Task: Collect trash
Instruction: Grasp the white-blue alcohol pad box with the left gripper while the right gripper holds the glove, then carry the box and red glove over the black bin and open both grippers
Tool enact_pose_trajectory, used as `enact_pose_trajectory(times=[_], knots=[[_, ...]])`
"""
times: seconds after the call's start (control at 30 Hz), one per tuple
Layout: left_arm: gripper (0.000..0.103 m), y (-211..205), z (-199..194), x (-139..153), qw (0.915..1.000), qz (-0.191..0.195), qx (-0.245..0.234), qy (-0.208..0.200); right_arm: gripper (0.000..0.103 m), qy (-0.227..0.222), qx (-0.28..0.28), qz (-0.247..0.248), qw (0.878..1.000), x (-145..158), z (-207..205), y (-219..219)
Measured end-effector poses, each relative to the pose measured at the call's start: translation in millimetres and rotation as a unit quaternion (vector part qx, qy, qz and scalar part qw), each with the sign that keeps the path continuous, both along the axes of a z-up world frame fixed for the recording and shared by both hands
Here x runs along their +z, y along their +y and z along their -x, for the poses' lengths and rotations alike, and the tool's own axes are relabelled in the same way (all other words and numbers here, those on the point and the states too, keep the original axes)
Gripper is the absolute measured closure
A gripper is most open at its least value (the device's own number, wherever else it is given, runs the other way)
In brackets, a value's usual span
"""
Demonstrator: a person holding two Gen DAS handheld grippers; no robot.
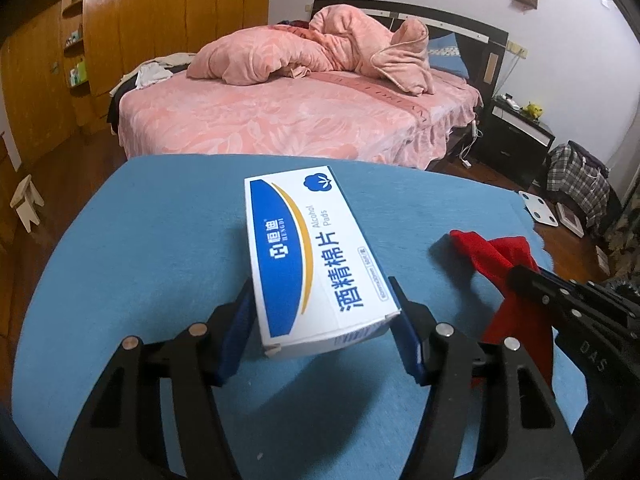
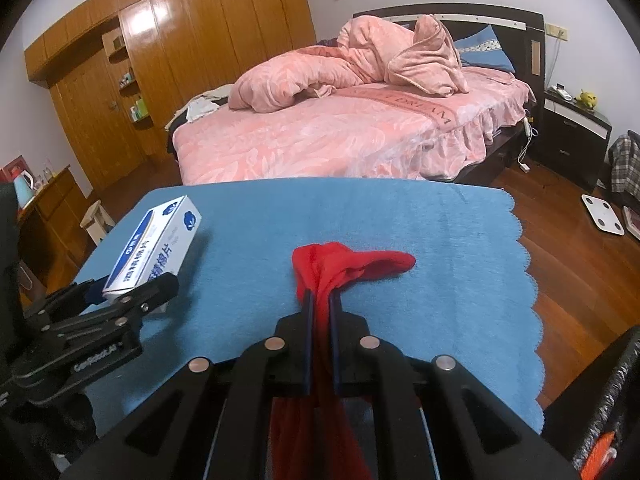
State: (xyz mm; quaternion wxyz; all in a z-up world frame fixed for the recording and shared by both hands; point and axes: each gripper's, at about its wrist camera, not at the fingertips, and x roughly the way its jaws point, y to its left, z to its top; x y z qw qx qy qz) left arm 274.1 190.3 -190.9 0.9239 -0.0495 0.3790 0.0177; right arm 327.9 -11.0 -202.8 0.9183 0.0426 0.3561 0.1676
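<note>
**Box and red bag in hand over the blue cloth**

My left gripper point(image 1: 324, 320) fills the foreground, its blue-padded fingers point(image 1: 236, 336) set against both long sides of a white-and-blue cardboard box of alcohol pads point(image 1: 308, 256). The near end of the box sits lifted off the blue cloth-covered table point(image 1: 140, 240), and I judge the grip to be on, though the left pad's contact is partly hidden by the box's edge. My right gripper point(image 2: 320, 304) is clenched hard on a bunched red plastic bag point(image 2: 348, 264), whose free end trails forward onto the cloth while the rest hangs down beneath the fingers.

The step in hand, as I read it, is getting the box into the bag. To do it well I should keep the box level and squarely pinched, since it is gripped only near one end and could pivot downward. The bag's mouth is squeezed shut in my right jaws, so it needs spreading before anything can go in.

Beyond the table stands a bed with pink covers and a heaped quilt point(image 2: 360, 120), a wooden wardrobe point(image 2: 180, 40), a dark nightstand point(image 2: 576, 128) and a white bathroom scale point(image 2: 604, 216) on the floor. None of them crowd the work; the two grippers being near each other is the only obstacle.
</note>
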Motion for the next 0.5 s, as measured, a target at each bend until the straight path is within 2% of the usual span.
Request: enact_pose_trajectory(times=[0.5], knots=[[0.043,-17.1,40.1,32.8,0.9996,-0.002,-0.006,-0.026,0.096,-0.028,-0.001,-0.010,1.000,35.3,34.1,-13.6]])
